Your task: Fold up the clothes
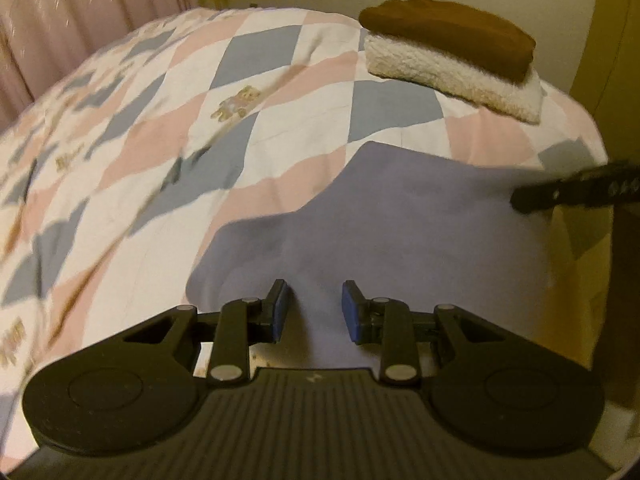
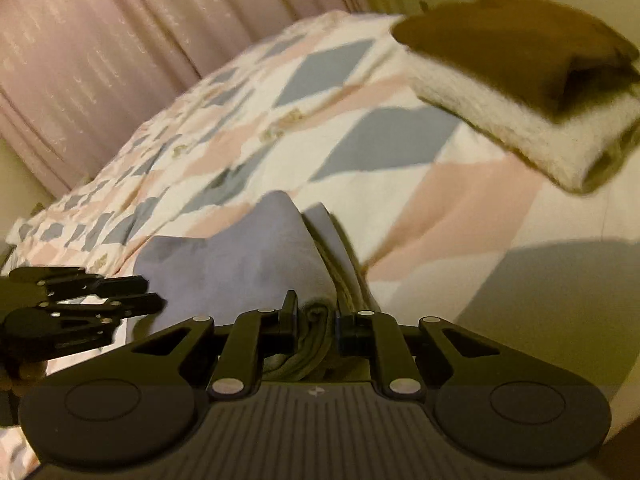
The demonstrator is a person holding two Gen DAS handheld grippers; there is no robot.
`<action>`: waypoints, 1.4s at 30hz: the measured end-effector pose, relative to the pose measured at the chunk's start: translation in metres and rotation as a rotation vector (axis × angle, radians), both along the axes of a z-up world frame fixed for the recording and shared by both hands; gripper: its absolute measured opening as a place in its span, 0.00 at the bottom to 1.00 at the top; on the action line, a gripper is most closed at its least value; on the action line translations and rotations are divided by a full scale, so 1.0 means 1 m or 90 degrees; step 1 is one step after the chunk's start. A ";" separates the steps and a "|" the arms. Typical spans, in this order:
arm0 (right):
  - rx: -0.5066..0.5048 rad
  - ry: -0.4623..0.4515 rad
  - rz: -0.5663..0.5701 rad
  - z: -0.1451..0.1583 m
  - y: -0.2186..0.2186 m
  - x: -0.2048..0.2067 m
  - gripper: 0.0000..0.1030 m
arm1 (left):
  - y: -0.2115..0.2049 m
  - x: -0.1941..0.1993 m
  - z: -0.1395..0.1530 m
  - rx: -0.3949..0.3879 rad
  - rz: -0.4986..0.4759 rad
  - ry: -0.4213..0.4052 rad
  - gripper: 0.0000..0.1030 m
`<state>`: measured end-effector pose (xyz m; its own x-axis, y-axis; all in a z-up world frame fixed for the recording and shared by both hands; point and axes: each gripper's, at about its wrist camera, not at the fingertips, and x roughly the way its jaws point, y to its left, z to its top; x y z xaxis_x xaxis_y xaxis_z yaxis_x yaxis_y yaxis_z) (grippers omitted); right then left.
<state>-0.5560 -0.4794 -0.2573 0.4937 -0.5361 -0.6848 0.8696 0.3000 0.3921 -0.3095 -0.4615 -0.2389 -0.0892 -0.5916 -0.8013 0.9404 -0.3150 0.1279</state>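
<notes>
Fold step: my right tongs (image 2: pixel 316 326) clamp the lavender garment (image 1: pixel 420 216), left tongs (image 1: pixel 314 310) apart; next, I release squarely.

- To your left, the checked quilt (image 1: pixel 120 152) lies bare and open.
- Ahead and to the right, the stacked brown garment (image 1: pixel 448 40) and fleecy white one (image 1: pixel 452 76) block the corner.

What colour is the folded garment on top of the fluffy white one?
Dark brown, resting on the fluffy white one; clearest in the left wrist view.
</notes>
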 end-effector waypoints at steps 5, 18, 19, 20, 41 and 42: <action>-0.049 -0.003 -0.017 0.008 0.005 -0.005 0.14 | 0.002 -0.004 0.005 -0.021 -0.004 -0.012 0.27; 0.081 0.032 0.001 -0.026 -0.008 -0.009 0.23 | -0.003 -0.009 -0.016 -0.003 0.025 -0.049 0.27; 0.084 0.046 -0.001 -0.023 -0.010 -0.009 0.34 | -0.003 -0.007 -0.012 -0.004 0.029 -0.051 0.27; 0.075 0.061 -0.006 -0.015 -0.012 -0.009 0.38 | -0.003 -0.006 -0.008 -0.006 0.034 -0.053 0.27; 0.008 0.092 0.044 -0.006 -0.054 0.018 0.14 | -0.034 0.048 -0.014 -0.033 0.132 0.032 0.15; 0.000 0.099 0.037 0.001 -0.048 0.014 0.14 | -0.025 0.050 -0.006 -0.031 0.137 0.048 0.13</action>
<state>-0.5418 -0.5274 -0.2562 0.4118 -0.5090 -0.7559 0.9009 0.3520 0.2538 -0.2596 -0.4870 -0.2446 -0.0145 -0.6413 -0.7671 0.9928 -0.1007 0.0654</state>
